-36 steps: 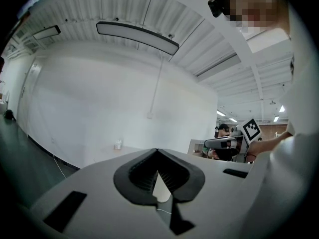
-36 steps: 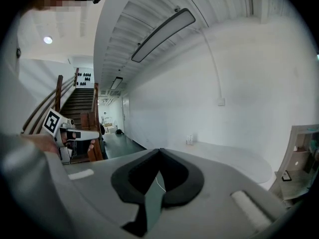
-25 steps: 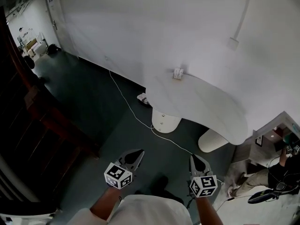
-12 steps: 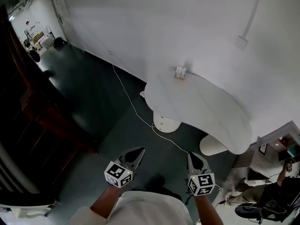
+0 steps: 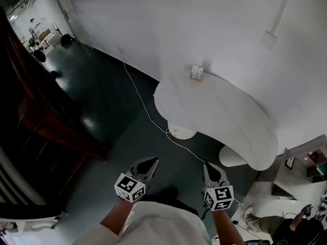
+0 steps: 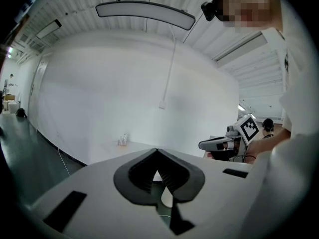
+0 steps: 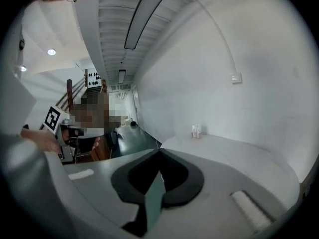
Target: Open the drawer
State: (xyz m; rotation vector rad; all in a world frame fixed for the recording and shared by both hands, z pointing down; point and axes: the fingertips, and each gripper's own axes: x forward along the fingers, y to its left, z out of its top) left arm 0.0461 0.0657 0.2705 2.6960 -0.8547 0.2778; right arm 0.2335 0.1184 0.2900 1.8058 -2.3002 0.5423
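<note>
Facing table edge [image 5: 176,120], left tongs [image 5: 152,161] and right tongs [image 5: 207,166] seem closed.

My left gripper [image 5: 145,166], right gripper [image 5: 213,171]: pale grey, jaws tapering to point, dark ribbed pads [image 6: 137,176] inside. White cube [image 5: 129,188] with black square markers on each. I wear white short-sleeved top [image 5: 153,228].

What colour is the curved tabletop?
The tabletop is plain white, with no pattern. The head view shows it best.
</note>
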